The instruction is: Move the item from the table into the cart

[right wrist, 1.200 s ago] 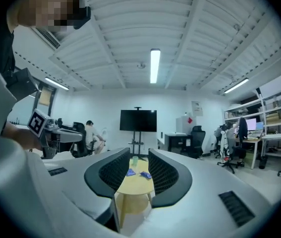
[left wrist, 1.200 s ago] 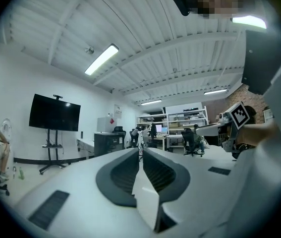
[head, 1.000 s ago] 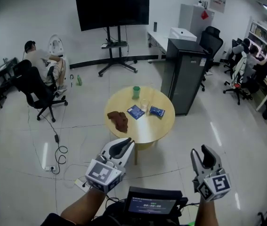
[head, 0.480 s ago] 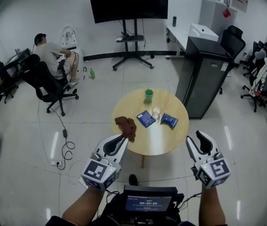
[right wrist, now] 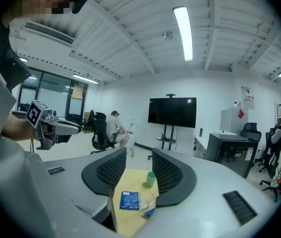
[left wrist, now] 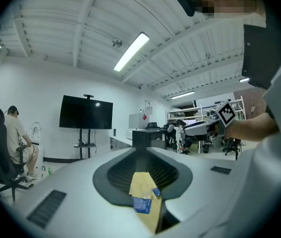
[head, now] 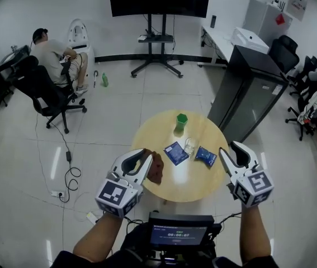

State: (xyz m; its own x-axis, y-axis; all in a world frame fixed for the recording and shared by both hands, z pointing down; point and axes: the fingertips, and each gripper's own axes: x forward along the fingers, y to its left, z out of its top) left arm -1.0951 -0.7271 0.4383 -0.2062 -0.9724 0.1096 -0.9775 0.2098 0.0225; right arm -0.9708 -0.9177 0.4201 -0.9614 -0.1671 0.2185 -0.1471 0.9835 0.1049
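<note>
A round yellow table (head: 172, 186) stands just ahead of me. On it are a green cup (head: 180, 121), a clear glass (head: 189, 145), two blue packets (head: 175, 152) (head: 206, 156) and a crumpled brown cloth (head: 157, 167). My left gripper (head: 146, 156) hovers over the table's left edge beside the cloth; its tips look closed together, with nothing in them. Over the right edge, my right gripper (head: 231, 148) is open and empty. The right gripper view looks between its pads (right wrist: 139, 152) at the cup (right wrist: 151, 179) and a packet (right wrist: 129, 200). The left gripper (left wrist: 141, 155) faces a packet (left wrist: 142, 204). No cart is in view.
A tall black cabinet (head: 242, 88) stands right behind the table. A TV on a wheeled stand (head: 158, 49) is at the back. A person sits in an office chair (head: 49, 88) at far left, and a cable (head: 69, 172) trails over the floor. More chairs and people are at far right.
I have walked up to the table. It has drawn much nearer, and both grippers now reach over its near edge. Neither jaw opening has visibly changed.
</note>
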